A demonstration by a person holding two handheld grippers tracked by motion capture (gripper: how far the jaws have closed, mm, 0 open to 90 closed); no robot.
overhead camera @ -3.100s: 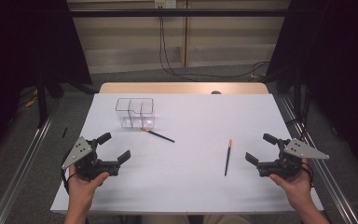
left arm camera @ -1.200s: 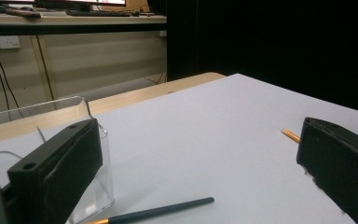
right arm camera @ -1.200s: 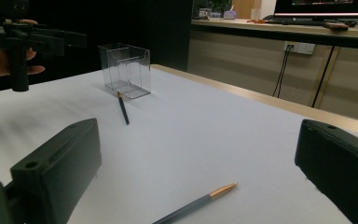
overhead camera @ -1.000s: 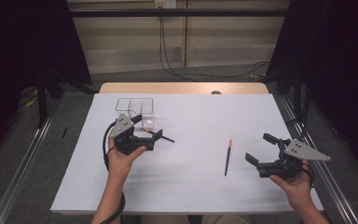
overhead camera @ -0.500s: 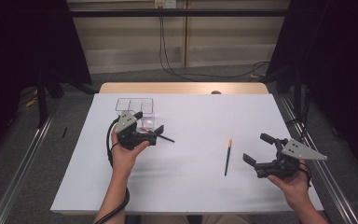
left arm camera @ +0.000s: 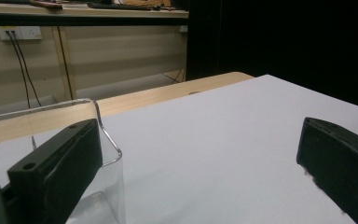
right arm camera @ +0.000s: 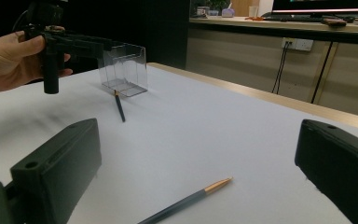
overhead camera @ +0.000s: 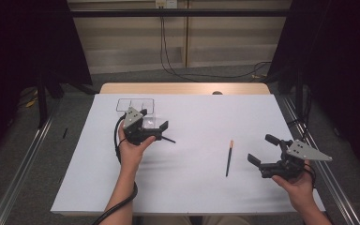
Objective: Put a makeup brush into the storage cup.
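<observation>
Right gripper view: slim dark pencil [right arm camera: 119, 107]

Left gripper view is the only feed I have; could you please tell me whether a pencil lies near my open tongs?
Observer: Yes, a dark pencil lies beside the clear box, and the left tongs are right over it.
Operator: Is there anything else to pick up?
Observer: A second pencil, with an orange end, lies further right, in front of the right tongs.
Operator: Are those holding anything?
Observer: No, they are open and empty.
</observation>
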